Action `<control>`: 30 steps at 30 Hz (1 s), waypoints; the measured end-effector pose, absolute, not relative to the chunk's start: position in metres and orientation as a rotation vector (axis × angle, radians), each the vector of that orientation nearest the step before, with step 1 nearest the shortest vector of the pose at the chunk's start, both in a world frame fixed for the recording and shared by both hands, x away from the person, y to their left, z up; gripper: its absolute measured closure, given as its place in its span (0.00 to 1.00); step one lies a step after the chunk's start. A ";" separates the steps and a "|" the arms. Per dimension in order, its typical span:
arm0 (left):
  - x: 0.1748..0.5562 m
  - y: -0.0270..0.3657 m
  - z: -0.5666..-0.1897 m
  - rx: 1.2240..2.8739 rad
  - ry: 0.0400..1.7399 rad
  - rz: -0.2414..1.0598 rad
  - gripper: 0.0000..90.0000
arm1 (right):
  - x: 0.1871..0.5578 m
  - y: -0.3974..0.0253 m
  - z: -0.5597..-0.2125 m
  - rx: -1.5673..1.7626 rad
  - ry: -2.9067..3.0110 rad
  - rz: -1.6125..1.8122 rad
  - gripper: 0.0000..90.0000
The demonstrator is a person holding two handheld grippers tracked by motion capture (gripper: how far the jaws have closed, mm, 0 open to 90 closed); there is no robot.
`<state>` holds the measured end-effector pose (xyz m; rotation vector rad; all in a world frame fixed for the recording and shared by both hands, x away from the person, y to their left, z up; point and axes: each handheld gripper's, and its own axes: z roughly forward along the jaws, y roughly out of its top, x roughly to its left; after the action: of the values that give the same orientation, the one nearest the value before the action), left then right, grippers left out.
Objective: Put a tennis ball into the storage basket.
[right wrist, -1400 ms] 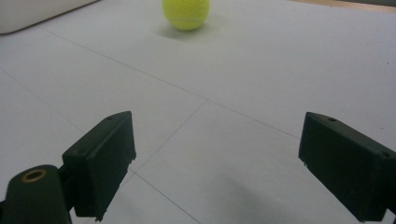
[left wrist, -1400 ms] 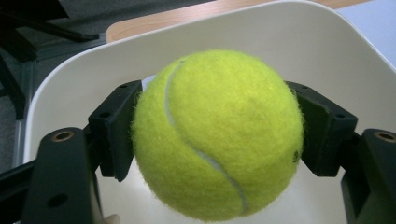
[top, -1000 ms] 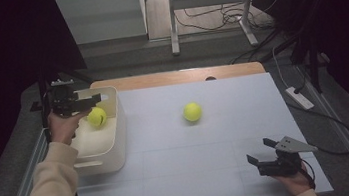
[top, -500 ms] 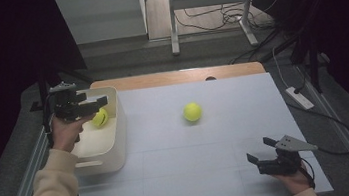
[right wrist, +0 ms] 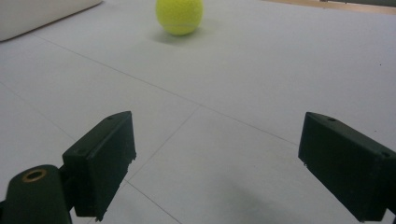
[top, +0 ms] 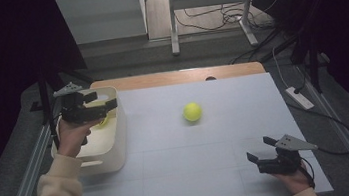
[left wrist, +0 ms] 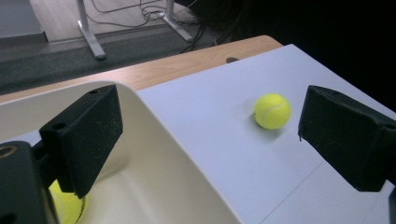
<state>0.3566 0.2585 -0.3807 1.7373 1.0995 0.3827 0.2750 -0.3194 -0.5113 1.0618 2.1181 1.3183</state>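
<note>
Over the last second the left gripper (top: 95,101) has let go of 1 tennis ball and lifted away. That ball in the bin (top: 102,121) now lies on the floor of the white plastic bin (top: 119,135), and the jaws stand wide apart above the bin with nothing between them. Judging by this, 1 ball is delivered and the sorting is about half done.

The loose tennis ball (top: 192,112) has not moved. It sits alone near the middle of the white table mat (top: 232,171), well apart from the bin, bright yellow-green and fuzzy with a pale curved seam.

The right gripper (top: 266,154) has stayed low at the near right of the mat, jaws wide and empty, pointed toward that ball.
</note>
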 end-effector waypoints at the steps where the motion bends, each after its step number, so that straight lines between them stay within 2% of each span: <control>1: 0.355 0.257 -0.380 1.736 1.086 0.381 0.08 | 0.274 -0.319 -0.511 1.061 2.117 1.322 0.12; 30: 0.343 0.224 -0.374 1.746 0.981 0.362 0.08 | 0.274 -0.320 -0.511 1.048 2.114 1.325 0.12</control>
<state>0.3426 0.2236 -0.3739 1.7463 0.9809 0.3617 0.2735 -0.3196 -0.5106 1.0476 2.1136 1.3248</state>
